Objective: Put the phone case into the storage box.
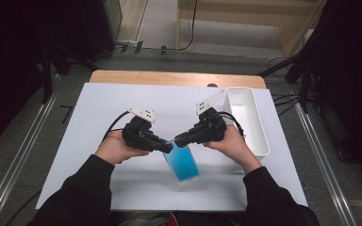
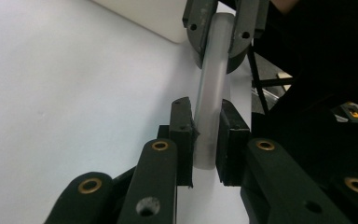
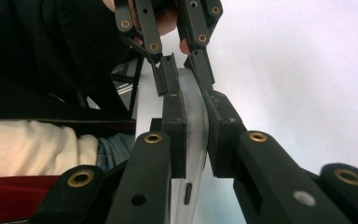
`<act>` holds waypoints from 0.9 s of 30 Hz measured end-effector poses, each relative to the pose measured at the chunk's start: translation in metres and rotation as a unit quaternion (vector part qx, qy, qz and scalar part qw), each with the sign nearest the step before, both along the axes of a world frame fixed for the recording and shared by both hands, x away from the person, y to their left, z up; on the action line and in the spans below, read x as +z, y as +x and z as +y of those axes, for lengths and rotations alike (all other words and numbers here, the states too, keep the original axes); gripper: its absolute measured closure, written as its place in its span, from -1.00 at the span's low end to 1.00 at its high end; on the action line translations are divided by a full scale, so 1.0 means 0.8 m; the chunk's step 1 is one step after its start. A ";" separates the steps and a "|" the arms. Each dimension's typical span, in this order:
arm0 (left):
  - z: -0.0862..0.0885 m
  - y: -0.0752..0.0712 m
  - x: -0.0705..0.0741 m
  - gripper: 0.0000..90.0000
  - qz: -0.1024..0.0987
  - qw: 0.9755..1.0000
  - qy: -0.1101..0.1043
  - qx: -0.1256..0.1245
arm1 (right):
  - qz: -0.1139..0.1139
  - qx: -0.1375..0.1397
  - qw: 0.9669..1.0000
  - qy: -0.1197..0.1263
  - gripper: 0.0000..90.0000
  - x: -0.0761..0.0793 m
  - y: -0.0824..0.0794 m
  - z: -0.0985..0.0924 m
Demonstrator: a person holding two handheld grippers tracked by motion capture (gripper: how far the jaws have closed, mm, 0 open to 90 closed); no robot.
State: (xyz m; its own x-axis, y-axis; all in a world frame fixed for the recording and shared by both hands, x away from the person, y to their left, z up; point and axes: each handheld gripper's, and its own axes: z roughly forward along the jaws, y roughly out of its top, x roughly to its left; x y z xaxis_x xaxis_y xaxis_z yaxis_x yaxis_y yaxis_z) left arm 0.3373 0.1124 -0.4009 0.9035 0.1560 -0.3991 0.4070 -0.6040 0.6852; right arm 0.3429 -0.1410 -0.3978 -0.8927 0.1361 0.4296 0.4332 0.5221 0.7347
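A blue phone in a clear case is lifted at its far end above the white mat, its near end low. My left gripper is shut on the far left corner, and my right gripper is shut on the far right corner. In the left gripper view the frosted case edge runs between my left gripper's pads to the right gripper beyond. In the right gripper view my right gripper clamps the case edge, and the left gripper grips it further along.
A white rectangular bin stands at the right of the white mat, just beyond the right hand. The mat lies on a wooden table. Dark stands and cables sit on the floor around it.
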 end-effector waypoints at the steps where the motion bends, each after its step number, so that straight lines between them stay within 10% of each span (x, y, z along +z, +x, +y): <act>1: 0.000 0.000 0.001 0.75 0.000 1.000 0.000 -0.001 | 0.000 0.003 1.000 0.001 0.72 0.001 0.000 -0.001; 14: -0.002 -0.003 0.004 0.77 -0.005 1.000 0.000 -0.004 | 0.004 0.000 1.000 0.002 0.68 0.003 -0.002 -0.003; 27: 0.002 -0.001 0.004 0.77 -0.011 1.000 0.008 0.014 | -0.039 -0.055 0.998 0.015 0.08 0.007 -0.009 -0.018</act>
